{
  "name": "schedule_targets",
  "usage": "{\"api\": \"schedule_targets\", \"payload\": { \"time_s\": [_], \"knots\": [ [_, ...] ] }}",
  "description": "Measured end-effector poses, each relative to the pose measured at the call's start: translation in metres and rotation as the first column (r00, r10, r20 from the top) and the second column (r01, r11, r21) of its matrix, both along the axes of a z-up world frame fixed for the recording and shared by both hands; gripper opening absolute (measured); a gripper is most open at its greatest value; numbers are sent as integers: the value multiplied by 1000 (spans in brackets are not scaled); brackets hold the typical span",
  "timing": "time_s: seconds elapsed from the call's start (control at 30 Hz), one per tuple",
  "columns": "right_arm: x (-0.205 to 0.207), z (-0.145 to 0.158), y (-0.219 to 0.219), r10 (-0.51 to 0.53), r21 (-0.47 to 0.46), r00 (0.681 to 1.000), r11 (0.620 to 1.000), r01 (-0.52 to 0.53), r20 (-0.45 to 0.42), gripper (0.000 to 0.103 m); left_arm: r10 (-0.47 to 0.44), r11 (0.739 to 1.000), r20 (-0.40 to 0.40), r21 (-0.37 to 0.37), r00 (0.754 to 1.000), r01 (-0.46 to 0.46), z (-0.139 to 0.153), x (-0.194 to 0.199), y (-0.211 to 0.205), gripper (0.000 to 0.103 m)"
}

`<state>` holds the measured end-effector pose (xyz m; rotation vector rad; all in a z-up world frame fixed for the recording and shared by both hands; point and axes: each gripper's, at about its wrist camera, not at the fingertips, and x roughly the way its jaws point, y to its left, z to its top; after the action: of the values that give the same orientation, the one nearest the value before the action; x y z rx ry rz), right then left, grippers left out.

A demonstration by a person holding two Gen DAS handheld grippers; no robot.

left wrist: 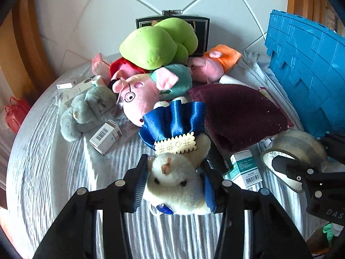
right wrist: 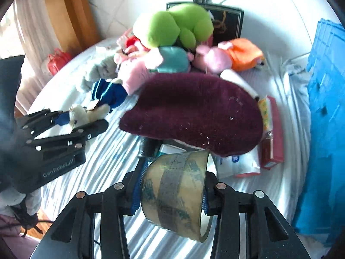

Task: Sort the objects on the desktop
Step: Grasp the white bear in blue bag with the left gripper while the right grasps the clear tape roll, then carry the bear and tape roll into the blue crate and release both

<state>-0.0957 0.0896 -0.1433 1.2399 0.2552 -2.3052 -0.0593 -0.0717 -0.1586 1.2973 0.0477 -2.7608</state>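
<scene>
Left wrist view: left gripper [left wrist: 175,183] is closed on the head of the cream bear [left wrist: 175,185], pads squeezing both sides; its blue satin skirt [left wrist: 173,120] hangs forward, clear of the striped cloth [left wrist: 64,172].

Right wrist view: right gripper [right wrist: 171,192] clamps the tape roll [right wrist: 174,194] across its flat faces, above the cloth and near the maroon hat [right wrist: 194,112]. Likely both lifted for sorting into the blue crate [right wrist: 323,118].
</scene>
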Motion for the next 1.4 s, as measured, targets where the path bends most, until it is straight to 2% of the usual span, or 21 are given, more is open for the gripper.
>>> {"api": "schedule_targets", "payload": {
  "time_s": [0.13,0.33,0.57,0.77,1.0,1.1,1.23,1.4],
  "knots": [
    [4,22,3,1,-21,998,1000,-2,-55,41,0,1000,-56,-3,998,0,24,11,6,45],
    [9,65,5,14,-45,983,999,-22,-184,41,-14,1000,-142,-6,990,14,59,14,17,45],
    [8,120,18,-14,-57,940,998,-6,-340,41,-55,998,-240,-14,969,53,101,4,40,45],
    [0,172,51,-95,-84,897,994,65,-432,41,-111,993,-297,1,948,117,139,-13,69,45],
    [-1,230,112,-211,-126,823,977,170,-527,41,-217,974,-380,-19,899,227,190,-31,128,45],
    [-1,246,140,-255,-125,794,967,224,-552,41,-267,960,-405,-32,875,279,210,-39,161,45],
    [-1,257,183,-319,-117,765,944,308,-560,41,-333,937,-429,-45,840,348,229,-45,207,45],
    [-4,252,236,-398,-112,745,908,405,-535,41,-404,904,-435,-56,805,424,244,-57,268,45]
  ]
}}
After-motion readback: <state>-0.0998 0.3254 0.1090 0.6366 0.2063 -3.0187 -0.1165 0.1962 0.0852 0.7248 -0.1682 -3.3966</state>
